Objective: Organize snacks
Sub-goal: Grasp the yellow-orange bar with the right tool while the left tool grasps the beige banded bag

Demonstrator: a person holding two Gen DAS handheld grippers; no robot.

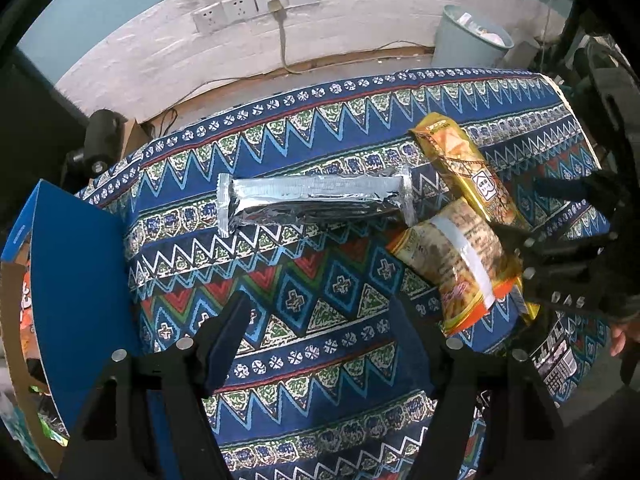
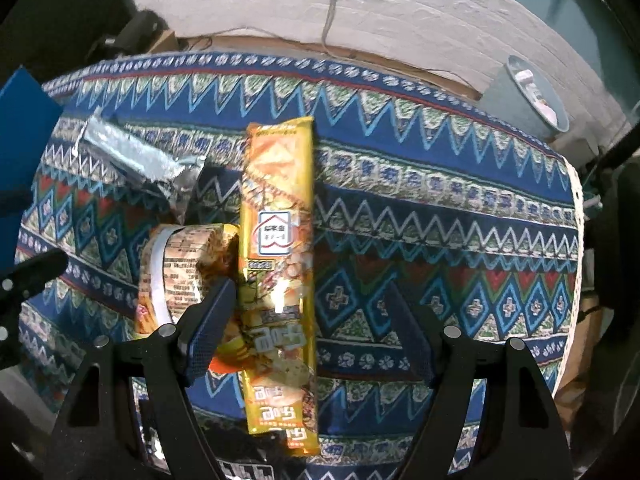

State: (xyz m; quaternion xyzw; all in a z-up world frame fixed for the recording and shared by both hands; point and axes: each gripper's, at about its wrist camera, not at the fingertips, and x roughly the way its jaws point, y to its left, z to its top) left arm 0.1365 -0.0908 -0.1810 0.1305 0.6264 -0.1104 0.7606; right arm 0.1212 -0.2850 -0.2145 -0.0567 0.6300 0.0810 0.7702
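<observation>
At the far left stands a blue cardboard box (image 1: 80, 280) with its flap raised, and bright wrappers show inside it, so it is probably where the snacks are being collected; it sits right at the edge of the patterned tablecloth (image 1: 320, 120), within easy reach of the left hand. The left gripper (image 1: 320, 320) hangs over bare cloth beside it, pointing steeply down, its fingers spread apart with nothing between them, and the silver foil packet (image 1: 316, 200) lies crosswise further out, beyond its tips. That placement suggests the left side is free to take the foil packet next, though this is only a guess. To the right of the foil packet, the orange snack bag (image 1: 452, 256) lies with its printed back turned up, tucked partly under the long yellow cracker pack (image 2: 280, 260), which runs lengthwise away from the right wrist camera. The right gripper (image 2: 312, 324) is poised directly over this pack, jaws wide and released, one finger on each side of it; its left finger (image 2: 212, 320) overlaps the orange bag's edge, the pads not pressing on the pack. Straddling the pack across its narrow width seems the sensible way to pinch it.
</observation>
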